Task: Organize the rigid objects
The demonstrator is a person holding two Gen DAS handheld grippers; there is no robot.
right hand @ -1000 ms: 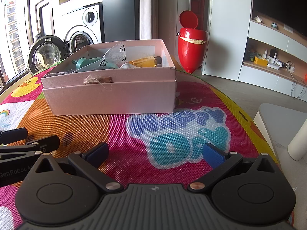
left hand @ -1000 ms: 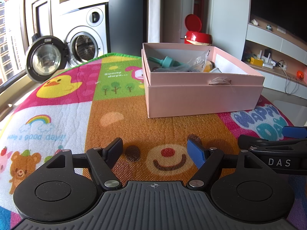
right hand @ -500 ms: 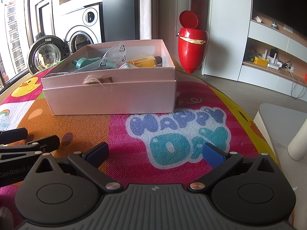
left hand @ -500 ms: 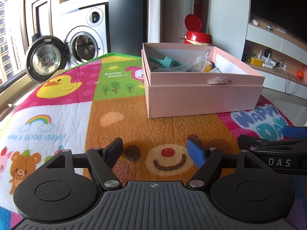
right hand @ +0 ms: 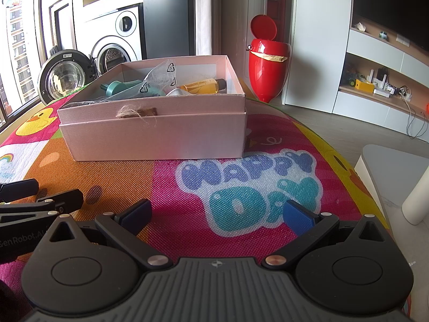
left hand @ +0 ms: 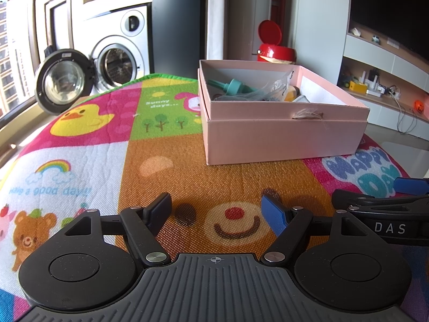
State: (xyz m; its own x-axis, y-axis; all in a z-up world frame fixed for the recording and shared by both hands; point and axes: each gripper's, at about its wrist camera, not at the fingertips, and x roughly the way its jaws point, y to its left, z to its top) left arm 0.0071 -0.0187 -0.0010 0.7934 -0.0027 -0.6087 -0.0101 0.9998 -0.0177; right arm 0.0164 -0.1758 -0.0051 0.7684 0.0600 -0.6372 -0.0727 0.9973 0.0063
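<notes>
The box (left hand: 284,134) sits toward the mat's (left hand: 187,177) far edge, long side facing both released, empty tongs: ahead-right of the left tongs (left hand: 217,209), ahead-left of the right tongs (right hand: 217,214), roughly equally near.

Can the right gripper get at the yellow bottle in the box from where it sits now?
Probably yes. The right gripper is open and empty, the pink box has no lid, and the yellow bottle lies exposed near the right wall. It must clear the front wall first.
</notes>
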